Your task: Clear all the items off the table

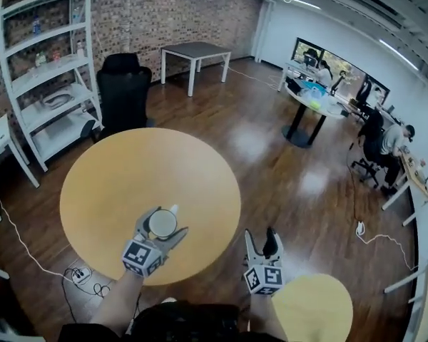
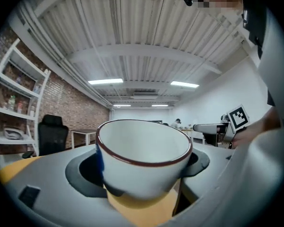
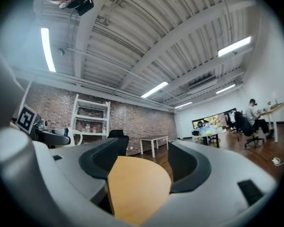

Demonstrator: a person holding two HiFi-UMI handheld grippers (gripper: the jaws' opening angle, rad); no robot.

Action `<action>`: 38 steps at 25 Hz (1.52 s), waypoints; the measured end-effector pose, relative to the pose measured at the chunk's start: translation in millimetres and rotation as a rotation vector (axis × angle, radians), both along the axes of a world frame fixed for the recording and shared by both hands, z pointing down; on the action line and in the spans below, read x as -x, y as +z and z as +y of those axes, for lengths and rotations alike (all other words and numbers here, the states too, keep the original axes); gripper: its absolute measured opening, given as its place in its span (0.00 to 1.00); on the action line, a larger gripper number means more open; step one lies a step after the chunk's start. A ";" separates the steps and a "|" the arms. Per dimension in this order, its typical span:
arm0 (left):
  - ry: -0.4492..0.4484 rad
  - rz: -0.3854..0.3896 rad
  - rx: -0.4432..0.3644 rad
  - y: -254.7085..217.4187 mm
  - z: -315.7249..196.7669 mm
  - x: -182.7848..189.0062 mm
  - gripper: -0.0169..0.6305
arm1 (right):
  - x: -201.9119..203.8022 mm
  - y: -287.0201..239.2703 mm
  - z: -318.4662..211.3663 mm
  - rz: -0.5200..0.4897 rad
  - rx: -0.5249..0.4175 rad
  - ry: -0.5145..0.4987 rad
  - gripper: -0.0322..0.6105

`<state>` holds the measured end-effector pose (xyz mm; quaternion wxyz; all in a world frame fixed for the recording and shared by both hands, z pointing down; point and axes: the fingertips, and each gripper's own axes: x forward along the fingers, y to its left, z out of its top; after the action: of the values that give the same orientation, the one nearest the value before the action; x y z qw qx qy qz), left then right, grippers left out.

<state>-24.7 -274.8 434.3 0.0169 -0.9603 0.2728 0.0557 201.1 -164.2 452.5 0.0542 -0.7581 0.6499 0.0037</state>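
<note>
Brick-walled room, wood floor, round yellow table (image 1: 114,169). Left forearm reaches forward over the table's near part, left gripper (image 1: 164,223) about level. Its jaws are clamped on the sides of a white cup (image 2: 142,157) with a brown rim, mouth up; whether the cup touches the tabletop is unclear. Right gripper (image 1: 260,238) is level beside the table's right edge, jaws spread, nothing between them.

Head view looks steeply down at the round table (image 1: 128,177); both gripper views, level, apparently share it.
</note>
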 end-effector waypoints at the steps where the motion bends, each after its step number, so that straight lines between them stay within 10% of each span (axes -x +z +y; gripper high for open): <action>1: -0.047 0.001 0.000 -1.0 -5.3 15.6 0.67 | 10.3 -1.2 -14.8 0.001 0.000 -0.046 0.57; 14: -0.440 -0.006 0.073 31.3 -44.7 213.2 0.67 | 166.1 28.4 -134.1 -0.052 0.055 -0.420 0.51; 25: -0.383 -0.083 0.183 88.4 -91.4 270.7 0.67 | 253.4 79.4 -172.6 -0.047 0.192 -0.497 0.38; 38: -0.357 -0.127 0.347 174.7 -125.7 263.1 0.67 | 235.3 157.7 -163.7 -0.074 0.437 -0.450 0.38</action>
<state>-287.8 -400.4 609.0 -0.1214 -0.8871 0.4418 -0.0560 -34.2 -328.0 610.2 -0.0872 -0.5888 0.7842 -0.1756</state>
